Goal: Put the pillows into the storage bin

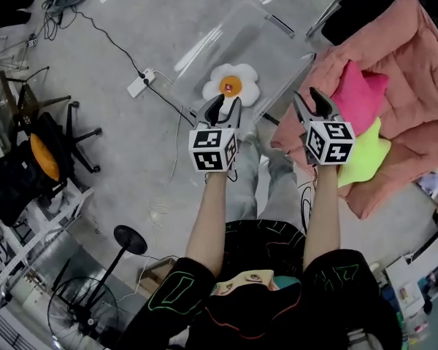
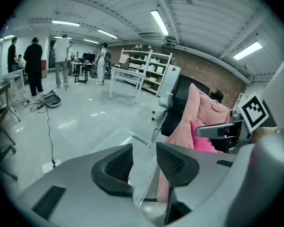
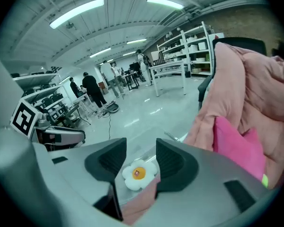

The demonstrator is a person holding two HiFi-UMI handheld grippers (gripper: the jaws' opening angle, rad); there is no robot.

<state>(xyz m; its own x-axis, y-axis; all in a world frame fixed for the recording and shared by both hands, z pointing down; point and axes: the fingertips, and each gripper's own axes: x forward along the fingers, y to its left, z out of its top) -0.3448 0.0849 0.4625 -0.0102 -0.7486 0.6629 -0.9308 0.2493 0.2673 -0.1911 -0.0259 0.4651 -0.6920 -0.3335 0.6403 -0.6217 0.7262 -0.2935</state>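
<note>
The white flower-shaped pillow with a yellow-orange centre (image 1: 231, 84) (image 3: 139, 174) lies inside the clear plastic storage bin (image 1: 255, 28) on the floor, at the end nearest the person. Two more pillows are outside the bin, off to its right: a magenta square pillow (image 1: 358, 93) (image 3: 239, 145) and a yellow-green star-shaped pillow (image 1: 365, 155), touching each other on a rumpled salmon-pink quilt (image 1: 401, 57) heaped over a dark chair. Both of the person's forearms reach straight forward, side by side, tilted downward. The left claw (image 1: 226, 102) (image 2: 144, 162) hangs over the near edge of the bin, just this side of the flower pillow, its jaws parted and bare. The right claw (image 1: 307, 95) (image 3: 141, 157) is beside the quilt's left edge, close to the magenta pillow, jaws likewise released with nothing between the pads. The bin stands on a glossy pale grey floor (image 1: 131, 20). A white power strip (image 1: 140, 83) with a black cable lies just left of it, and a black office chair with an orange cushion (image 1: 47, 148) stands further left. Across the room are white shelving racks (image 2: 146, 70), and several people stand (image 2: 35, 63) under long ceiling lights.
</note>
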